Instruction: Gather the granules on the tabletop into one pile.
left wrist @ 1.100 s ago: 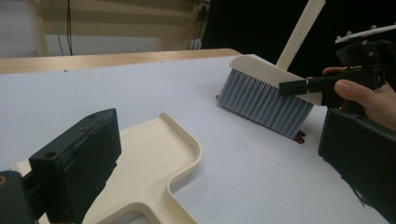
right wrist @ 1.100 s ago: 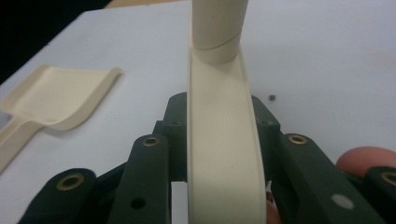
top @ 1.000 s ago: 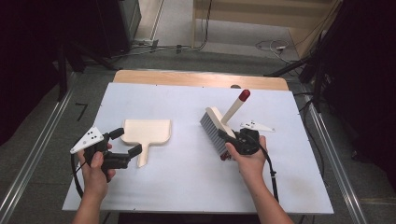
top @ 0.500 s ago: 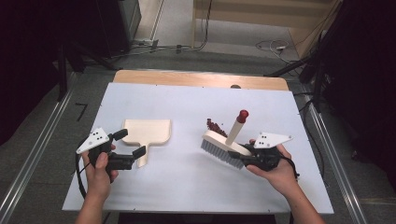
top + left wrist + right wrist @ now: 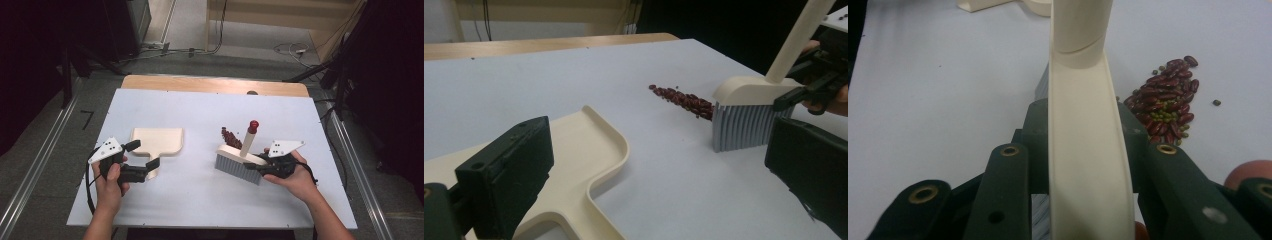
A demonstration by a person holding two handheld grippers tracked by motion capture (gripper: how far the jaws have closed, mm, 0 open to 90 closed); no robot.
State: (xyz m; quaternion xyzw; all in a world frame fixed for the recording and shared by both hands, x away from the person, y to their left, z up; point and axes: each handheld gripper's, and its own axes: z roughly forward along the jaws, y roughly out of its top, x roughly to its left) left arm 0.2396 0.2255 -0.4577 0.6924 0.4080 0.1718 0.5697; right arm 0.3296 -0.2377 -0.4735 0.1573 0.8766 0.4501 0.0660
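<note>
Sweeping setup, left to right. Left gripper [image 5: 141,165] sits at the dustpan [image 5: 157,141] handle, jaws apart on either side of it, not yet clamped; in the left gripper view the pan [image 5: 589,145] lies flat between the two pads with daylight on both sides. Since a second ago this gripper has barely moved; same spot at the handle.

Big change is on the right: the brush [image 5: 240,159] has come off the far-side spot where it stood tilted over the beans and now sits nearer the person, bristles down on the table [image 5: 200,200], with the beans [image 5: 230,136] uncovered just behind it. Right gripper [image 5: 257,169] is clamped on the brush head; its own view shows the cream brush back [image 5: 1088,150] pinched between both jaws.

Meaning: pile is exposed, a mix of red beans [image 5: 1168,95] and small green ones, but the brush is on the near side of it, so my guess is it needs repositioning before sweeping toward the pan. Pan is well apart from the pile.

No brands, labels or readable writing on anything.
</note>
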